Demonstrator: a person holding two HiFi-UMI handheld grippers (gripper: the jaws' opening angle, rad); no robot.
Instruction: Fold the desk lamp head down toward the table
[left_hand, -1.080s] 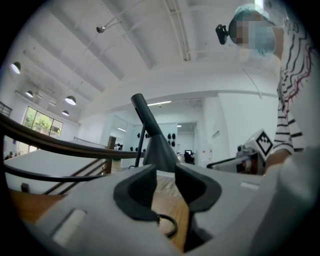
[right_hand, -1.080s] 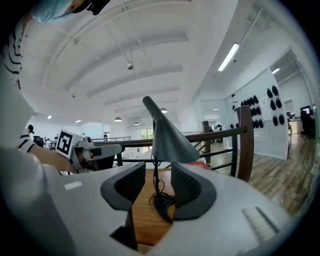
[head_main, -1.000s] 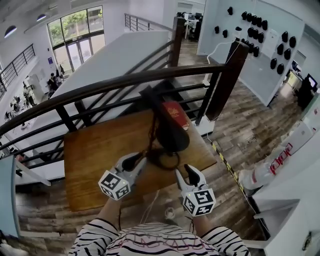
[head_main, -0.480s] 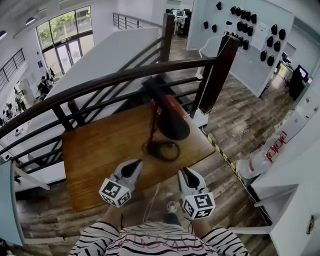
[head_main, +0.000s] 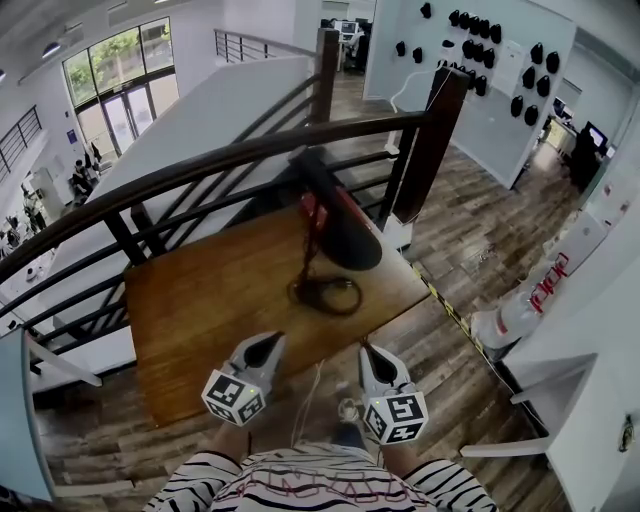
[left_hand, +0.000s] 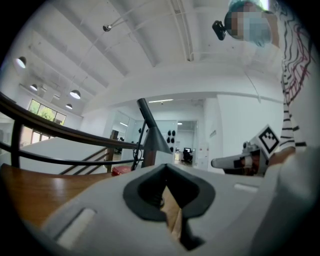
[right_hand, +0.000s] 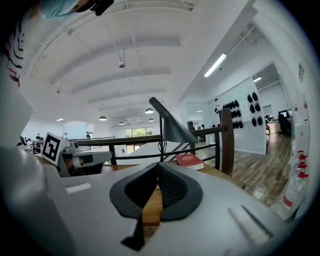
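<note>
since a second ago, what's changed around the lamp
The left gripper and right gripper drew back from the black cone-shaded desk lamp to the near edge of the brown wooden table. The right fingers have just been closing, empty; the left are shut, empty. Lamp and red book stayed put.

Table (head_main: 200, 310) glossy varnished wood; desk lamp (head_main: 345, 240) matt dark finish.

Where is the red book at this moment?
The red book lies on the far side of the wooden table by the railing: just right of the desk lamp in the right gripper view, partly under the lamp head in the head view.
</note>
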